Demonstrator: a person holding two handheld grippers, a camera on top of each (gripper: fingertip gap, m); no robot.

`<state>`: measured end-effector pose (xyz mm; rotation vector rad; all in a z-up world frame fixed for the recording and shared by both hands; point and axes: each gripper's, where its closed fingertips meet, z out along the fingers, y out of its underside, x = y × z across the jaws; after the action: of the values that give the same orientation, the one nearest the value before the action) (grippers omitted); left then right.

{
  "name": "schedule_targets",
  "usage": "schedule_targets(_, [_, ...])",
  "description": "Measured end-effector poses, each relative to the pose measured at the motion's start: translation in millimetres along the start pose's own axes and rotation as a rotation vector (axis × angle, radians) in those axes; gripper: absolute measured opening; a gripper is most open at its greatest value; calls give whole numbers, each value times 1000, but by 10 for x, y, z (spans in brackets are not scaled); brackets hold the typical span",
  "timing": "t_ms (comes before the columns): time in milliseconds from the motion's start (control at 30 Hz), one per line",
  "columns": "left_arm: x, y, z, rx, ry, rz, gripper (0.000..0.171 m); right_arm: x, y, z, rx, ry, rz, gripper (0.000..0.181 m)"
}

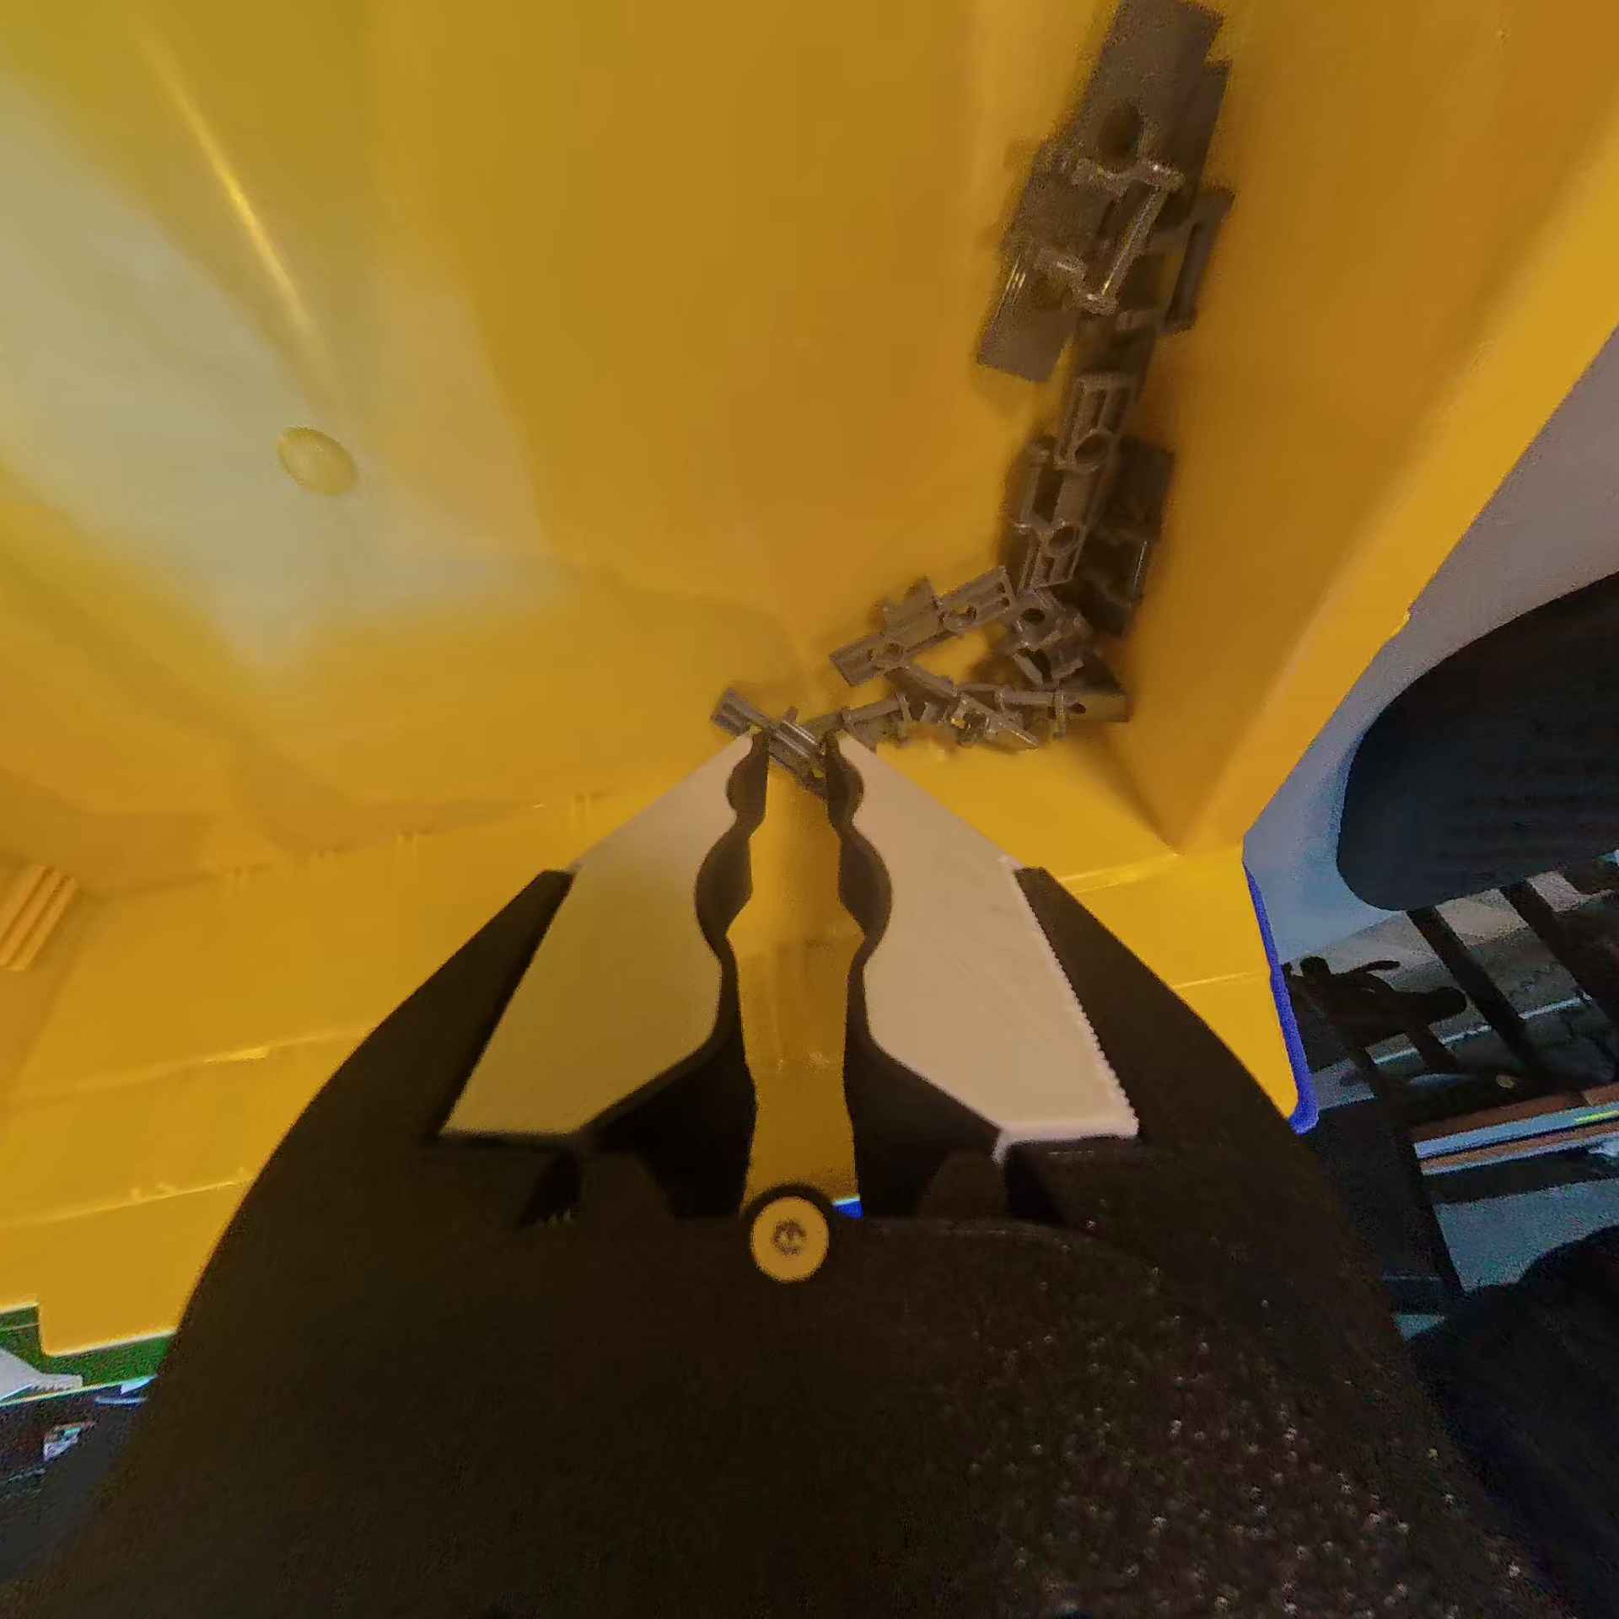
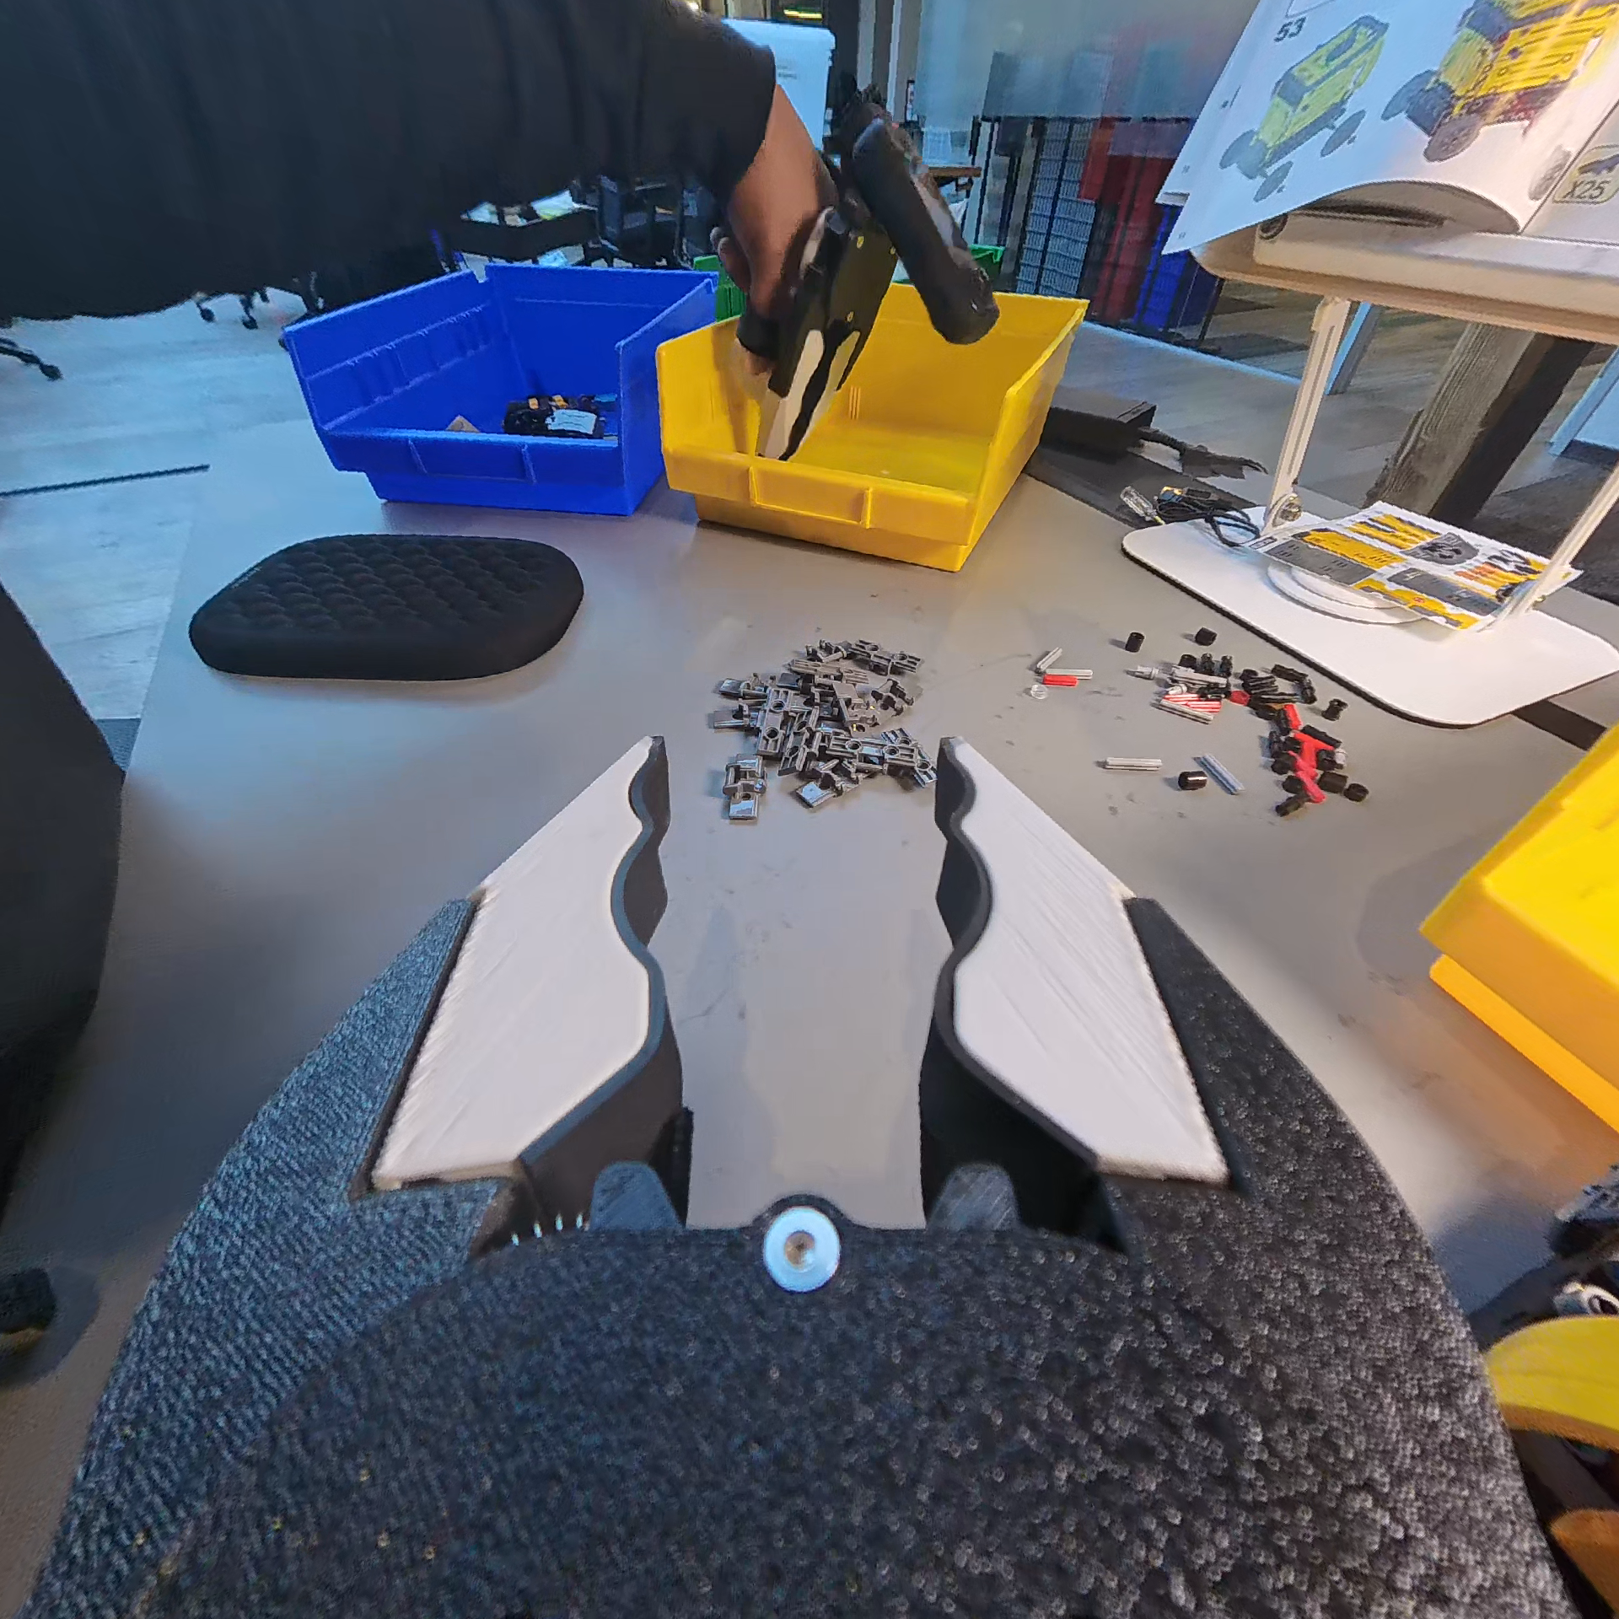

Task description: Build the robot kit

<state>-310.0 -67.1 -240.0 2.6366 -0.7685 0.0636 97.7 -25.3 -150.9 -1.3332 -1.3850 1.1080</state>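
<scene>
Left gripper [image 1: 793,745] jaws pinch grey piece [image 1: 788,745].

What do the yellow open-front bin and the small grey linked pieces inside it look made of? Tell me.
Yellow open-front bin: likely moulded plastic, glossy, judging by streaky reflections on its walls. Small grey linked pieces: apparently hard plastic, duller, with crisp moulded holes and edges.

Left gripper [image 1: 793,745] pinches grey chain [image 1: 1034,613]; right gripper [image 2: 802,762] empty.
</scene>
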Motion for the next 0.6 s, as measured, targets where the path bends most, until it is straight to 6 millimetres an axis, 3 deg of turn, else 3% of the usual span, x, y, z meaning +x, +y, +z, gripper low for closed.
schedule_targets(167, [32, -70, -288, 115, -63, 38, 0, -9, -3, -1, 1, -3, -6, 61])
schedule_targets(300, [423, -344, -672, 309, -65, 177, 0, -14, 6, 7, -5, -5, -7, 61])
schedule_targets(333, [444, -367, -708, 312, -90, 191, 0, -15, 9, 11, -8, -6, -7, 61])
schedule_targets(400, [358, -318, -656, 248, -137, 181, 0, -17, 14, 15, -11, -6, -9, 61])
schedule_targets(500, [81, -116, -396, 82, -178, 120, 26, -12, 2, 3, -3, 2, -13, 61])
schedule_targets(600, [-83, 37, -135, -28, -152, 53, 38, -1, -12, -8, 5, 5, -6, 61])
